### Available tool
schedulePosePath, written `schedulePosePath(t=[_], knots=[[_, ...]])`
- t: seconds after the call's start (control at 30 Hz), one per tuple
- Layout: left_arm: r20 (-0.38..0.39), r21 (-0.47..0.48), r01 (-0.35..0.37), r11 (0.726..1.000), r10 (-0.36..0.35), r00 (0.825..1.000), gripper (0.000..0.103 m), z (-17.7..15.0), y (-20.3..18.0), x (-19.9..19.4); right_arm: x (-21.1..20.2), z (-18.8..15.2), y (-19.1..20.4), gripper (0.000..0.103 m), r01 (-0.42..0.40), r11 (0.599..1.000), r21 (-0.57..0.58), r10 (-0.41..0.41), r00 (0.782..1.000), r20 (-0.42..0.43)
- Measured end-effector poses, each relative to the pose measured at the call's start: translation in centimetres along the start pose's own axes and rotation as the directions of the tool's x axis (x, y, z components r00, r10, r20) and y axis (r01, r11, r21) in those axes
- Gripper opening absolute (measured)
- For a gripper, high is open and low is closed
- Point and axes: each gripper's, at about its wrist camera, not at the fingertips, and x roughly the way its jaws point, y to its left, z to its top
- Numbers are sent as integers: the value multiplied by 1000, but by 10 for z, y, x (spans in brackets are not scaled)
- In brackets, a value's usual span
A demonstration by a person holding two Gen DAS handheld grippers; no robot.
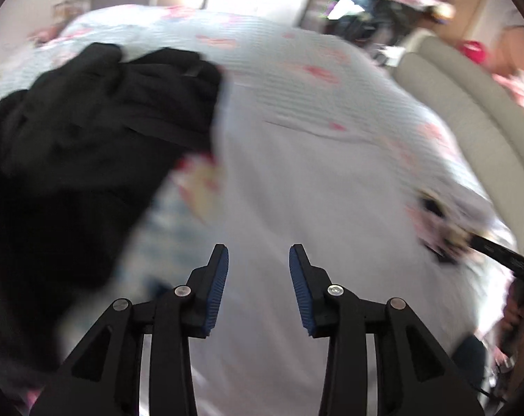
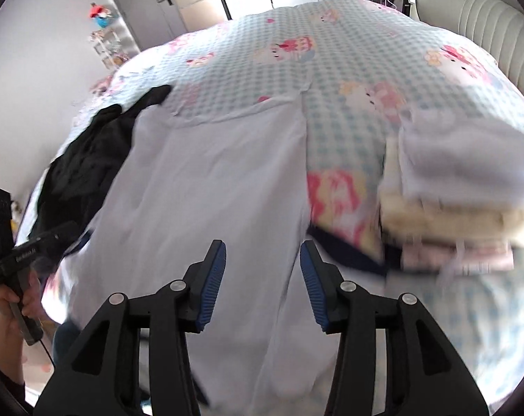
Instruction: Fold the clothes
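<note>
**Both grippers over the white garment, jaws apart**

The left gripper (image 1: pixel 258 260) hangs over the white garment (image 1: pixel 296 190) with its jaws apart and nothing between them. The right gripper (image 2: pixel 263 260) is the same, jaws apart above that white garment (image 2: pixel 206 187), which lies spread on the bed (image 2: pixel 348 69). To its left side lies a crumpled black garment (image 2: pixel 88 159), touching its edge. To the right sits a stack of folded clothes (image 2: pixel 452 201). Beyond is the checked, cartoon-print bedcover and a padded headboard (image 2: pixel 477 10).
</note>
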Motion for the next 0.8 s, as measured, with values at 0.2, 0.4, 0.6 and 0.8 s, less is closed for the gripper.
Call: schedulePosePath(t=[0.2, 0.4, 0.6, 0.8], knots=[[-74, 6, -112, 994, 112, 991, 34, 81, 47, 88, 67, 47, 8, 46, 13, 1000, 8, -12, 998, -58], [-136, 41, -211, 977, 215, 967, 31, 126, 56, 175, 126, 73, 14, 46, 40, 999, 23, -38, 995, -97], [-100, 62, -440, 896, 444, 890, 11, 147, 121, 165, 160, 91, 22, 46, 54, 998, -8, -55, 991, -126], [-125, -5, -509, 861, 504, 855, 10, 173, 188, 124, 164, 114, 5, 47, 120, 992, -40, -123, 989, -82]])
